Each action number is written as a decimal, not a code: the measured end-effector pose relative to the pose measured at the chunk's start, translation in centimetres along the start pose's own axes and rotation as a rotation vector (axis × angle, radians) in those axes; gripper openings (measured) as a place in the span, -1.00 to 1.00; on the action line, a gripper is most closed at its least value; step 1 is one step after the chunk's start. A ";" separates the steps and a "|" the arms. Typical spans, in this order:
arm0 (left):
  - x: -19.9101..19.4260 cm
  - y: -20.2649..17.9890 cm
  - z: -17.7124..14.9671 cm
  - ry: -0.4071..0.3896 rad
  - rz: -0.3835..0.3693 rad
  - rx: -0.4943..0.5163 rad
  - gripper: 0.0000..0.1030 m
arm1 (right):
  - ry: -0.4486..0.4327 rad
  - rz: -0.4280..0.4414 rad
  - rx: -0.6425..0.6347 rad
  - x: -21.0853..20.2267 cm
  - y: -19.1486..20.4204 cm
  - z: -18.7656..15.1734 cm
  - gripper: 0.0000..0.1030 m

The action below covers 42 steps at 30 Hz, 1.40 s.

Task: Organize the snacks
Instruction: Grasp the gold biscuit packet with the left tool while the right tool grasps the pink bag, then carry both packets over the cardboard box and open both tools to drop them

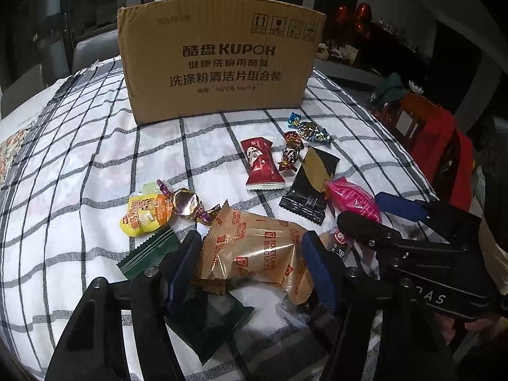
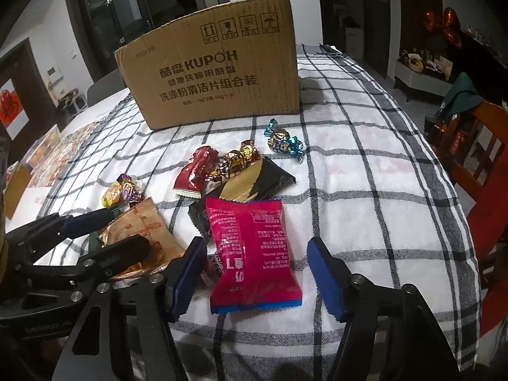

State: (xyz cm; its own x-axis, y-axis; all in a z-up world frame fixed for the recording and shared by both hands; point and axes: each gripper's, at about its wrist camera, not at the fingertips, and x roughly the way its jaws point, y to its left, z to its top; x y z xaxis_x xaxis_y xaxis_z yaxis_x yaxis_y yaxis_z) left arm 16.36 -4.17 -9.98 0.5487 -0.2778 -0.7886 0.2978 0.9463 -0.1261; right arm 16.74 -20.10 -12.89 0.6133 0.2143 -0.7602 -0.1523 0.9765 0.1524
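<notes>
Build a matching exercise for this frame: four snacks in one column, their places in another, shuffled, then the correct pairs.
Things:
1. fortune biscuit packet
2. pink snack packet
3. blue-wrapped candy
4. yellow snack pouch

Places:
A. nearest the cardboard box
B. between the fingers of the right gripper
C. beside the purple foil candy
D. between the fingers of the left gripper

Pairs: 1-D, 2-B, 3-A, 4-C
</notes>
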 end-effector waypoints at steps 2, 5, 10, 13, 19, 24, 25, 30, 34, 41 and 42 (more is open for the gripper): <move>0.0 -0.1 0.0 -0.005 0.003 0.005 0.14 | 0.002 0.009 -0.006 0.1 0.2 -0.1 0.08; -0.2 -0.1 -0.1 -0.017 -0.023 0.008 -0.11 | -0.003 0.021 -0.017 0.0 0.6 -0.2 -0.11; -0.5 -0.4 -0.3 -0.043 -0.046 0.025 -0.33 | -0.027 0.008 -0.040 -0.5 1.1 -0.2 -0.17; -0.8 -0.7 -0.3 -0.054 -0.040 0.037 -0.37 | -0.044 0.002 -0.043 -1.1 1.2 -0.1 -0.17; -2.6 -0.7 -0.1 -0.104 -0.046 0.029 -0.40 | -0.072 -0.003 -0.060 -2.5 1.7 0.0 -0.17; -4.8 -0.7 0.5 -0.152 -0.031 0.030 -0.40 | -0.108 0.004 -0.067 -4.1 2.3 0.5 -0.17; -5.2 -0.7 0.6 -0.161 -0.028 0.028 -0.40 | -0.118 0.006 -0.069 -4.5 2.4 0.7 -0.17; -7.5 -0.6 1.7 -0.221 -0.014 0.037 -0.40 | -0.164 0.010 -0.078 -6.3 2.9 1.9 -0.17; -9.2 -0.6 3.0 -0.269 -0.015 0.044 -0.41 | -0.208 0.024 -0.075 -7.6 2.9 3.5 -0.17; -11.4 -0.1 6.1 -0.384 0.046 0.074 -0.41 | -0.311 0.034 -0.097 -9.4 3.4 7.3 -0.17; -11.4 0.0 6.6 -0.395 0.052 0.076 -0.41 | -0.327 0.027 -0.103 -9.5 3.5 8.0 -0.17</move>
State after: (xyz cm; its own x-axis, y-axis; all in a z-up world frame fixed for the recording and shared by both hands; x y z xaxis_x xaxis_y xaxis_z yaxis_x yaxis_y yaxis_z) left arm 15.23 -2.09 2.99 0.8182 -0.2865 -0.4985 0.3109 0.9498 -0.0356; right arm 16.55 -18.55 -0.09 0.8212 0.2524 -0.5118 -0.2393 0.9665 0.0927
